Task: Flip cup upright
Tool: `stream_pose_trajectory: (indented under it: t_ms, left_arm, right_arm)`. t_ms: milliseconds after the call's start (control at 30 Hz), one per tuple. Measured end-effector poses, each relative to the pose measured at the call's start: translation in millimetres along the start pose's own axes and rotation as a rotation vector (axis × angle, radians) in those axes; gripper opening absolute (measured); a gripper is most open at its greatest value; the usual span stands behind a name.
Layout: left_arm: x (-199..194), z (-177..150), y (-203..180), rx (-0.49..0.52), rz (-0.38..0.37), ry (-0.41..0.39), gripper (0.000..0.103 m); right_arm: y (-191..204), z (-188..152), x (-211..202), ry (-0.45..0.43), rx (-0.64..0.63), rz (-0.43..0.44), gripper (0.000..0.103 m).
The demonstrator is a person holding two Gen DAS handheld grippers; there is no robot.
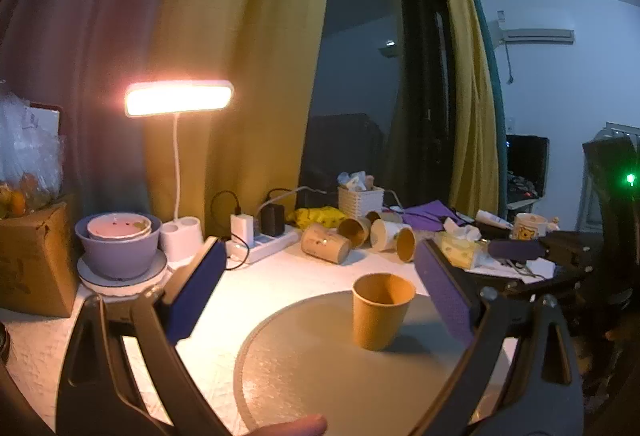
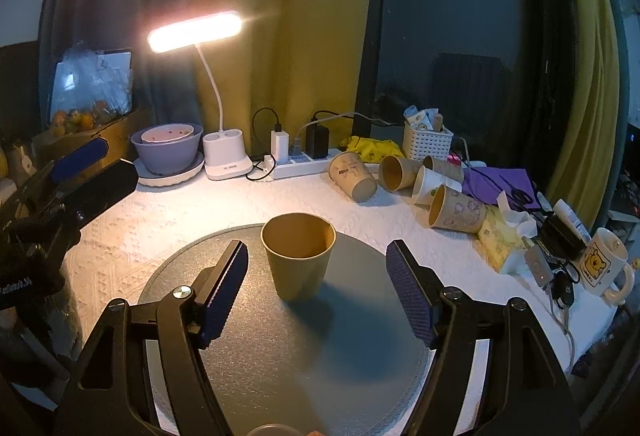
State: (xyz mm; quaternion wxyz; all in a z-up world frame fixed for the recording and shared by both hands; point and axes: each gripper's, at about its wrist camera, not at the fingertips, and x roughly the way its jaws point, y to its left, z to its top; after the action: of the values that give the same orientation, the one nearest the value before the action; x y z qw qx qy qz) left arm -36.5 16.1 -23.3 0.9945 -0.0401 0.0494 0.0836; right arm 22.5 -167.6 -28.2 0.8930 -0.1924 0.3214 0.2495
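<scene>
Right gripper (image 2: 316,292) low over the round grey mat (image 2: 248,376), jaws spread wide, nothing between the pads. Blue ribbed pads (image 2: 224,296) sit either side of the gap; neither touches anything.

Just beyond the fingertips, centred in the gap: the paper cup (image 2: 298,256), standing upright on the mat, mouth up, interior looks empty. Its shadow falls on the mat toward the right finger.

Left gripper (image 1: 320,300) also wide open and holding nothing. From its view the cup (image 1: 382,310) stands ahead of the fingertips, nearer the right finger than the left, apart from both. In the right wrist view the left gripper's blue pad (image 2: 80,158) shows at the far left, well off from the cup.

Mat lies on a white textured table cover (image 2: 132,232).

Farther out, beyond the right finger: a cluster of paper cups (image 2: 408,180) lying on their sides, a yellow tissue pack (image 2: 500,240) beside them, and a cartoon mug (image 2: 604,264) at the table edge. Behind the cluster, a white slatted basket (image 2: 426,142).

Beyond the left finger: purple bowl (image 2: 168,150) with a smaller dish nested in it, on a white plate. Next to it the lit desk lamp (image 2: 196,30) on a white base, then a power strip (image 2: 304,164) with chargers plugged in.

Backdrop: yellow curtain (image 2: 288,36) and dark window glass.
</scene>
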Motion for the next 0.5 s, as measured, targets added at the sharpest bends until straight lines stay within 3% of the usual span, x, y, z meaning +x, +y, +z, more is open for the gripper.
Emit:
stream_pose_trajectory:
  t_ms: [500]
  left_arm:
    - [-0.1,0.7,0.8,0.008,-0.004,-0.001,0.096]
  right_arm:
    - [-0.5,-0.7,0.5,0.002,0.001,0.000,0.075]
